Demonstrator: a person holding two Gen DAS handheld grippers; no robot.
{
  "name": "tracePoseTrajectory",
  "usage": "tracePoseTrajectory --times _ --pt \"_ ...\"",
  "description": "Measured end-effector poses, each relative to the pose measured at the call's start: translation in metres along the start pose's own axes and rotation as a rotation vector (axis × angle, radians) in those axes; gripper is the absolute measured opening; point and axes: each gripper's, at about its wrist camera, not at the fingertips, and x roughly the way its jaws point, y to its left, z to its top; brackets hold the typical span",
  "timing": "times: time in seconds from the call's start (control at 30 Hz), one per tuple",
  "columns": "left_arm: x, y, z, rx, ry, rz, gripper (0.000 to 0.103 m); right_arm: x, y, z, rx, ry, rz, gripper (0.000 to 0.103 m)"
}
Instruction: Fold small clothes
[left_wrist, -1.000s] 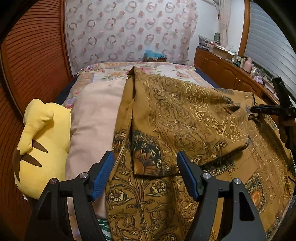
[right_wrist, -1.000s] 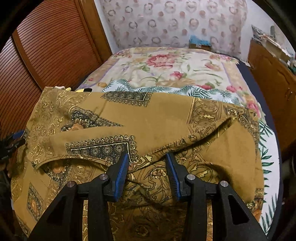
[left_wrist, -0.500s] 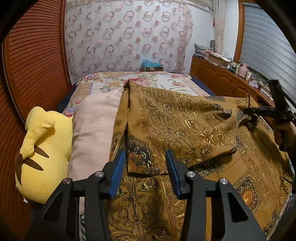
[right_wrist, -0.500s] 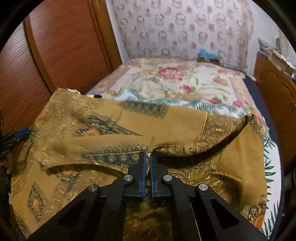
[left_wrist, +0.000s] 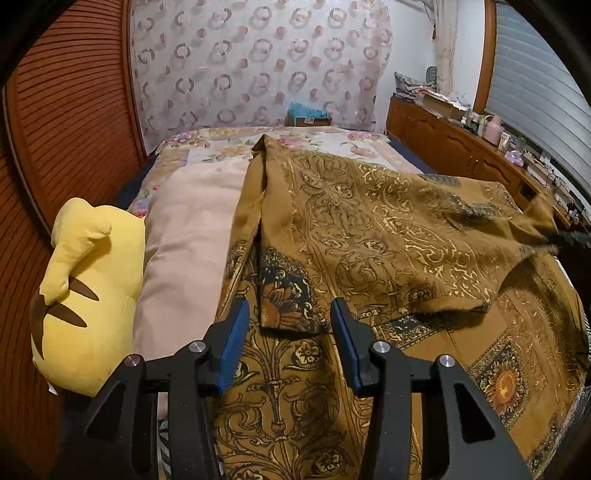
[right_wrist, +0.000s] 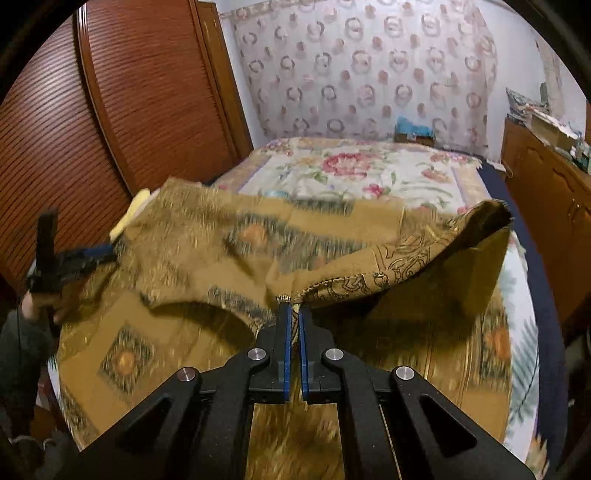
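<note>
The brown patterned garment (left_wrist: 369, 236) lies on the bed (right_wrist: 369, 173), straight ahead of both claws. Your right claw (right_wrist: 291, 314) is clamped on a lifted hem; carry it over evenly so the limp, thin woven cloth doesn't bunch. Your left claw (left_wrist: 288, 332) stands apart around a folded corner; close there first. A plush toy (left_wrist: 85, 288) sits to its left.

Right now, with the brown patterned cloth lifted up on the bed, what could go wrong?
1. The right gripper pinches only a thin edge of the brown, gold-patterned cloth; it might slip out.
2. The left gripper is open around the folded corner, so that side could drag or bunch.
</note>
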Motion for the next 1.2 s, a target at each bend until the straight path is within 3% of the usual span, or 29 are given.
tracePoseTrajectory --times 0.2,0.33,0.43,0.63,0.83,0.9,0.97,1.07,1.2 --pt "0.007 0.0 0.002 0.007 0.012 0.008 0.046 0.011 -0.004 -0.034 0.047 0.062 0.013 0.004" --pt "0.008 -0.001 0.003 0.009 0.009 0.003 0.046 0.011 -0.002 -0.043 0.028 0.08 -0.038 0.011" --pt "0.009 -0.003 0.003 0.013 0.014 0.007 0.04 0.001 -0.008 -0.045 0.018 0.056 -0.066 0.019" --pt "0.013 -0.002 0.001 0.012 0.02 0.012 0.04 -0.022 -0.034 -0.041 0.038 -0.009 -0.179 0.052" --pt "0.017 -0.005 0.003 0.026 0.027 0.026 0.039 0.006 -0.073 -0.045 0.075 0.046 -0.233 0.052" --pt "0.018 -0.006 0.003 0.034 0.037 0.03 0.024 0.019 -0.086 -0.043 0.089 0.083 -0.23 0.052" --pt "0.018 -0.007 0.004 0.035 0.04 0.019 0.015 0.035 -0.096 -0.039 0.107 0.109 -0.211 0.049" --pt "0.013 -0.01 0.005 0.041 0.029 0.018 0.007 0.05 -0.104 -0.037 0.078 0.111 -0.194 0.006" --pt "-0.01 -0.014 0.008 0.037 -0.023 0.008 0.004 0.031 -0.109 -0.031 0.048 0.051 -0.168 0.002"
